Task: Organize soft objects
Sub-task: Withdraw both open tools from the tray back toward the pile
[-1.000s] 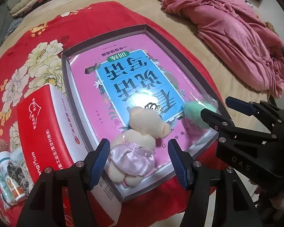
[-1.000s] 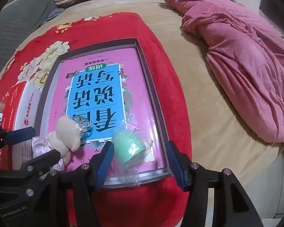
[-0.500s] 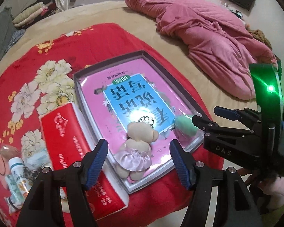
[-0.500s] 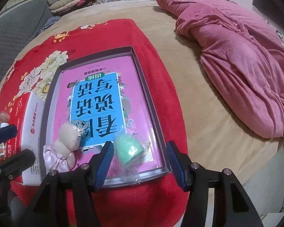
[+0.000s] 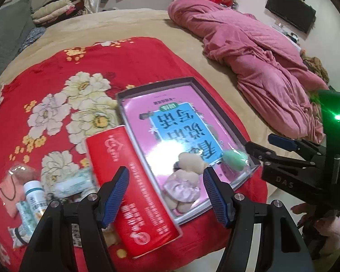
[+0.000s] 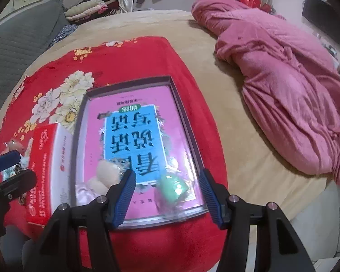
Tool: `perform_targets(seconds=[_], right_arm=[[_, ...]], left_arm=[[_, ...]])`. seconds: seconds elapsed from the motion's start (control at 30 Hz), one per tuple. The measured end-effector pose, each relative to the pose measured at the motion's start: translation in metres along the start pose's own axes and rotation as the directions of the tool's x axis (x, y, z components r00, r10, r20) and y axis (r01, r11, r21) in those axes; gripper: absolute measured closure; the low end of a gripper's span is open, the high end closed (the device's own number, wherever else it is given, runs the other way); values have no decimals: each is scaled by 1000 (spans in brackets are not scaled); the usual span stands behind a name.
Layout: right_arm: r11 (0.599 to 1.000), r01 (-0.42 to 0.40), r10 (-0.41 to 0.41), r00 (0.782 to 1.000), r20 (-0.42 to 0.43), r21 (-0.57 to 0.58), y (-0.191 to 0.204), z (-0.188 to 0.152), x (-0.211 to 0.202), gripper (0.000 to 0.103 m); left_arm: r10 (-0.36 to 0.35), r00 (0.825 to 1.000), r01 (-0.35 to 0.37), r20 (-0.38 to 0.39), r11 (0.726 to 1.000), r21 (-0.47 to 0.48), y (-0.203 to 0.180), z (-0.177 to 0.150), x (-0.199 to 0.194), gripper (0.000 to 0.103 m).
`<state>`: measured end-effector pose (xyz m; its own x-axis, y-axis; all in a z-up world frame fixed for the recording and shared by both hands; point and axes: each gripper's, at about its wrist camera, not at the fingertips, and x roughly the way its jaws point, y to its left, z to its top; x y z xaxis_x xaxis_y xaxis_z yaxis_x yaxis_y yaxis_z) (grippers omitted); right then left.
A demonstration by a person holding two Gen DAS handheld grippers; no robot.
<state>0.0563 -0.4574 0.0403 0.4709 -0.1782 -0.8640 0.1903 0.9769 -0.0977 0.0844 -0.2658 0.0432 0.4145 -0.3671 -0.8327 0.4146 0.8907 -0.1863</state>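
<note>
A shallow grey tray (image 5: 217, 104) (image 6: 188, 127) lined with a pink and blue book cover lies on a red flowered blanket (image 5: 83, 68) (image 6: 133, 54). At its near end rest a cream plush bear in a lilac dress (image 5: 183, 181) (image 6: 102, 176) and a green soft object in clear wrap (image 5: 235, 158) (image 6: 173, 189). My left gripper (image 5: 166, 195) hangs open above the bear, touching nothing. Over the green object my right gripper (image 6: 167, 196) is open and empty too; it also shows at the right of the left wrist view (image 5: 260, 142).
A red and white carton (image 5: 133, 188) (image 6: 43, 172) lies along the tray's left side. Small bottles, packets and a peach pouch (image 5: 31, 195) sit left of it. A crumpled pink quilt (image 5: 256, 59) (image 6: 287, 77) covers the bed's right side; the bed edge is near.
Both grippers have risen and pulled back from the tray, so the bear and green object look smaller. The left gripper's jaws widened slightly. The bear and green object stayed put.
</note>
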Motion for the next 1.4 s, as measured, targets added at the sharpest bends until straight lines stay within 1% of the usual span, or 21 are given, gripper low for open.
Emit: perform_targets(seconds=[0.27,0.47,0.6,0.67,0.7,0.83,0.97,1.1,1.27,1.4], right_arm=[[999,24,-22,998,57,-37,40,7,-31,44],[997,-5,11,996,83,-74,75,12,-49,44],[995,-61,68,994,85,-82,100,14,-57,43],[993,-76,84,992,94,-89,110,14,-61,43],[992,-83,93,991,99,-95,117,15,-63,43],[986,-103,118,987,113,-128,143,16,-74,43],[979,-128,149,981,127,-157,166,17,-84,43],[971,-147,175,974,143,-188,188,18,-94,43],[960,-154,194,968,158,-233,214,14,-106,43],[951,-166,211,965,159,-259,232,10,-113,43]], left_arm=[[25,999,-22,43,998,-62,49,-9,-30,34],[55,997,-47,59,991,-125,97,-23,-52,34],[77,995,-64,67,983,-172,132,-33,-68,34],[86,994,-72,71,980,-188,148,-37,-75,34],[102,992,-85,75,975,-204,160,-41,-81,34],[123,990,-101,74,963,-250,197,-53,-96,34],[167,983,-139,75,949,-282,231,-67,-111,34],[191,978,-156,82,936,-316,259,-80,-125,34],[205,975,-159,89,917,-365,292,-98,-139,34],[209,974,-158,90,907,-391,308,-109,-147,34]])
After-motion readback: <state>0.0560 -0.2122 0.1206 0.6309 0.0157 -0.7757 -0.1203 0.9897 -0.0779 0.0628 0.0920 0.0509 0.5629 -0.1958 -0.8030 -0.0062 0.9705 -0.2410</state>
